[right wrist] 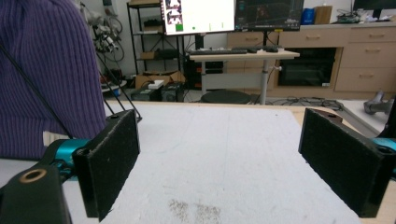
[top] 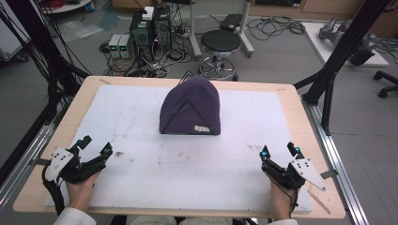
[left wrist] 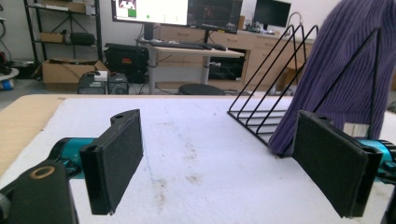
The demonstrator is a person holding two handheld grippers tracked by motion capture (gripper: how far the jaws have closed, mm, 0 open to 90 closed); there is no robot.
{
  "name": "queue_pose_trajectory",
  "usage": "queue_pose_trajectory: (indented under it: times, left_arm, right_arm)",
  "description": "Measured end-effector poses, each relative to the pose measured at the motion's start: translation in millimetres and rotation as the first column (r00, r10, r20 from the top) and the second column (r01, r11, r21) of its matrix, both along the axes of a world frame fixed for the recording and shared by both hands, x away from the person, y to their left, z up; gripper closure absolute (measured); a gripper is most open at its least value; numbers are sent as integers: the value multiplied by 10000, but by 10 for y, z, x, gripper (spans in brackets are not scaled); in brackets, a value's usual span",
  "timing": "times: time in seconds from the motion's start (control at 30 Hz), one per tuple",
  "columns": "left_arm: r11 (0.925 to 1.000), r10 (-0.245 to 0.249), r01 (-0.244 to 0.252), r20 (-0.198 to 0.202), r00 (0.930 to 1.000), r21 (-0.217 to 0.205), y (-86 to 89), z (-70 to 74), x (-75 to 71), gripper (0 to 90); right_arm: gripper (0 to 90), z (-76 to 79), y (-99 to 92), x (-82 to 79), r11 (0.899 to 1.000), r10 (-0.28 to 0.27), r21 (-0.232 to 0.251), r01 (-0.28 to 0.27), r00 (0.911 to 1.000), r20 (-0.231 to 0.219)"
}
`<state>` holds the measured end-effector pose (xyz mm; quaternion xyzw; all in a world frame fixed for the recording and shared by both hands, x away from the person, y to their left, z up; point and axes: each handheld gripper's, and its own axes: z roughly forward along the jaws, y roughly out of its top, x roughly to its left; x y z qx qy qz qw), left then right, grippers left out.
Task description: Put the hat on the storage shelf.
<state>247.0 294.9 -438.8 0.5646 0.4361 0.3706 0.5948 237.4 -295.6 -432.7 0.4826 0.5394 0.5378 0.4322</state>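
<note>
From the high view I see the purple knit hat [top: 190,107] draped over a black wire rack [top: 184,118] near the far middle of the table [top: 141,140]. My left tongs [top: 96,145] and right tongs [top: 280,151] sit at the near corners, well apart from it.

In the left gripper view my tongs [left wrist: 219,163] are spread wide, nothing between them; the hat [left wrist: 345,60] and the rack [left wrist: 271,84] stand ahead to the right.

In the right gripper view my tongs [right wrist: 224,163] gape empty; the hat [right wrist: 46,70] is at left.

A white mat [top: 141,136] covers the wooden table [top: 37,154]; beyond stand a black stool [top: 220,44] and computer towers [top: 150,28].
</note>
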Motion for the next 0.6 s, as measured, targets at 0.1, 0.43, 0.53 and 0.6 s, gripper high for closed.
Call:
queue_pose_trajectory:
  times: [0.1,0.43,0.53,0.6]
  left_arm:
    - [9999,-57,59,-185,9998,97,-9,-24,9,169]
    - [9997,-243,244,-382,9990,25,-40,-39,-11,169]
    - [9998,-201,201,-354,9992,-16,-26,-36,-13,169]
    - [9998,-200,197,-379,9991,-87,-23,-36,-14,169]
  right_arm:
    - [119,-2,13,-1,10000,-9,-39,9,10000,-10]
    - [119,-17,-77,-21,9993,-276,239,275,9996,76]
    - [119,-22,-92,-33,9990,-333,285,330,9994,99]
    - [119,-23,-87,-34,9992,-292,273,289,9995,86]
